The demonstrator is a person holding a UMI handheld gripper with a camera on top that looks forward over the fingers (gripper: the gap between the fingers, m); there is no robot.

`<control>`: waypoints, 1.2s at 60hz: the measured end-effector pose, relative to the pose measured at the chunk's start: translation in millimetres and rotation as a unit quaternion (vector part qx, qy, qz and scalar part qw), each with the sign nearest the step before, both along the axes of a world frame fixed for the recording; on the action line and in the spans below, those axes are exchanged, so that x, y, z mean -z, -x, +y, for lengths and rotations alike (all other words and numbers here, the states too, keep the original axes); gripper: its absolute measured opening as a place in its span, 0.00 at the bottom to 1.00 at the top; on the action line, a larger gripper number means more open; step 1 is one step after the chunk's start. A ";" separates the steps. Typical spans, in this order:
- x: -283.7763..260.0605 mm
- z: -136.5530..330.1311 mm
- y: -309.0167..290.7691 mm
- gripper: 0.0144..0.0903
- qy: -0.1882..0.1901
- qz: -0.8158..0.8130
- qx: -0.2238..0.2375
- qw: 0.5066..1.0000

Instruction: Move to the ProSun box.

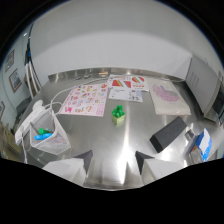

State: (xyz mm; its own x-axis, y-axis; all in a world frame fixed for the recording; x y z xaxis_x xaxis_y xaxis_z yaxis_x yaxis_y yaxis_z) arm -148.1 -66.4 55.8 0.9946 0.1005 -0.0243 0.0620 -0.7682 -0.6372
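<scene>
ProSun box is a name I cannot pin to one thing, since no lettering is legible from where I am; two boxes lie off to my right, and I cannot tell which of them it is. My gripper (114,162) has its two fingers (75,166) spread apart with nothing between them, only the bare shiny metal table (125,145) below and ahead. Straight beyond the gap, near the middle of the table, stands a small green object (117,114), well clear of the fingertips. Ahead of my right finger and a little outward lies a flat dark box (168,133), set at an angle on the table. Farther right again, near the table's edge, is a blue-and-white box (202,145), apart from the dark one. Ahead of my left finger and outward sits a clear, light-coloured container (45,134) with something blue and green inside it, and a white cable (39,106) loops just behind it. Beyond the green object several printed sheets lie flat: a pink, busy sheet (86,100) to the left, a pair of colourful sheets (125,89) in the middle, and a pale sheet with a round pink pattern (167,97) to the right. Behind the table rises a plain white wall (115,45), with framed pictures (14,79) hanging on the left side.
</scene>
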 end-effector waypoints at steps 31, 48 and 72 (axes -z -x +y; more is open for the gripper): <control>8.5 -12.4 -122.4 0.92 0.009 -0.035 0.041 0.999; 13.7 33.7 -168.8 0.91 0.002 -0.034 0.037 0.999; 34.7 97.6 -173.6 0.92 0.003 -0.030 0.025 0.999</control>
State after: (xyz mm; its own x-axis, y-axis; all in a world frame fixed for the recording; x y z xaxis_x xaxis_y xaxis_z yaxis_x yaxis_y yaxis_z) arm 25.5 31.1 21.1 0.9981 0.0513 0.0352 0.0620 -0.7747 -0.6293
